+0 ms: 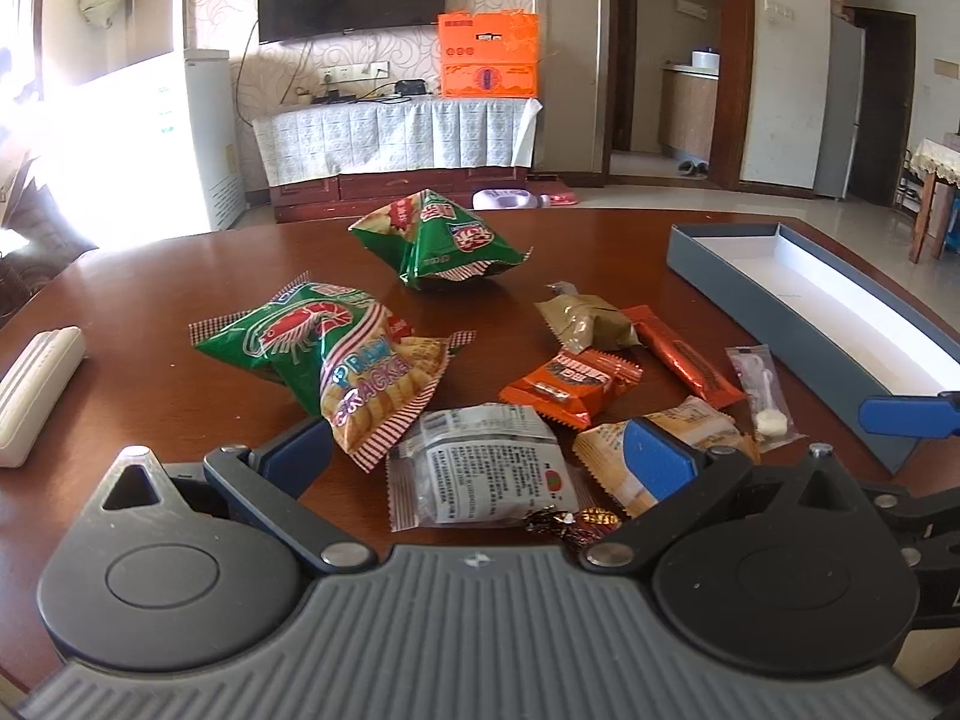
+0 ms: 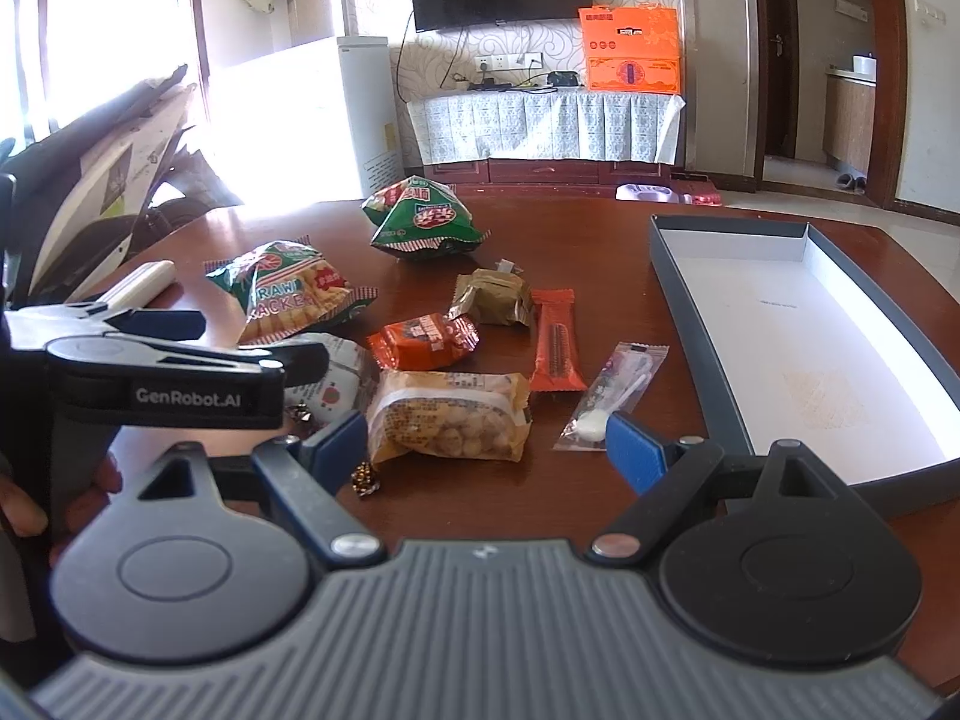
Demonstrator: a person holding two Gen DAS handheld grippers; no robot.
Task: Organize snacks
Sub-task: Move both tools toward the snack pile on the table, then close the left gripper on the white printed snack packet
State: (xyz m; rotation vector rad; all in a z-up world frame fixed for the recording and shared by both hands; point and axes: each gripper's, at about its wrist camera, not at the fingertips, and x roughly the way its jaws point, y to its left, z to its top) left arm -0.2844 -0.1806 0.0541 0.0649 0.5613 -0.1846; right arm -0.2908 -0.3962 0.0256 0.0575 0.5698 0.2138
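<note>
Both tongs stand open and hold nothing. The left gripper (image 1: 477, 456) hovers low over the near part of the brown table (image 1: 180, 300), with its blue pads wide apart; between them lies a clear packet (image 1: 480, 465) with printed text, and just in front of the gripper base there is a small shiny candy (image 1: 567, 523). The right gripper (image 2: 486, 441) also has its fingers spread, and between them lies a yellow packet (image 2: 450, 414) full of round pieces. The snacks are all loose on the table, none is in the box (image 2: 804, 324) (a long grey one with a white inside, at the right side of the table). Behind the clear packet lies a green prawn cracker bag (image 1: 336, 354), and farther back a second green bag (image 1: 444, 240) stands puffed up. In the middle are an orange packet (image 1: 570, 384), an olive packet (image 1: 585, 318) and a long orange bar (image 1: 684, 357), close together. A thin clear sachet (image 2: 612, 396) with something white inside lies between the bar and the box, and its near end is just beside the right finger of the right gripper. A white flat object (image 1: 36, 396) lies at the left edge of the table. In the right wrist view the left gripper (image 2: 198, 354) is seen from its side, with a hand (image 2: 36, 498) on its handle.
</note>
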